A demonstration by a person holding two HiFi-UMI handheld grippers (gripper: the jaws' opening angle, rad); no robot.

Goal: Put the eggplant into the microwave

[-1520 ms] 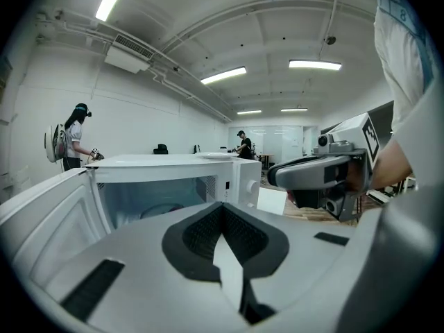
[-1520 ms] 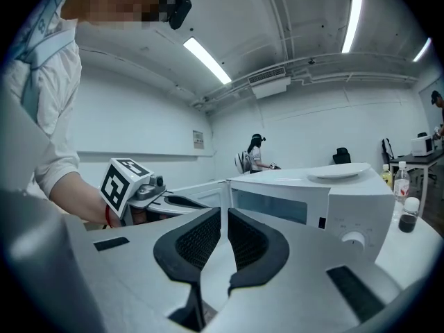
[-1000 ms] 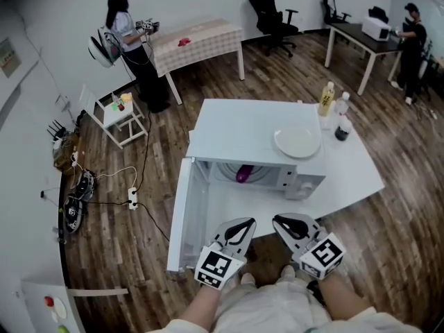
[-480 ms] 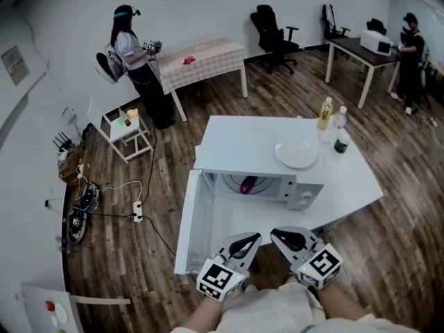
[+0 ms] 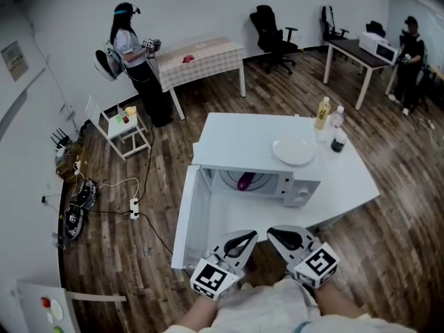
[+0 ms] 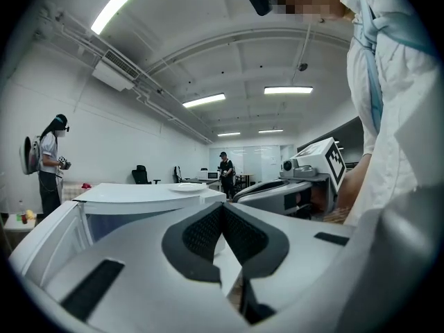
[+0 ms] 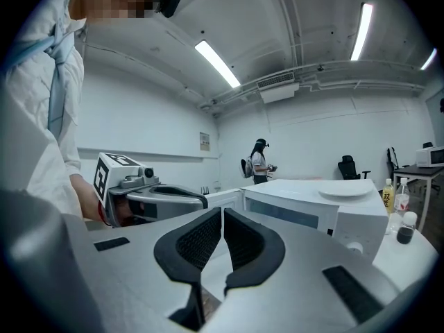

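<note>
Purple eggplant (image 5: 245,180) lies inside the microwave (image 5: 236,141), its door (image 5: 186,217) wide open at the table (image 5: 347,179) edge; left gripper (image 5: 246,236) and right gripper (image 5: 275,233), clenched empty, hover just before it.

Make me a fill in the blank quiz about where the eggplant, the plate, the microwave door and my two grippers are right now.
The eggplant lies ____ the microwave.
The microwave's door stands ____.
The white plate rests on ____ of the microwave.
The left gripper and the right gripper both have their jaws ____.
Missing words: inside; open; top; shut.
</note>
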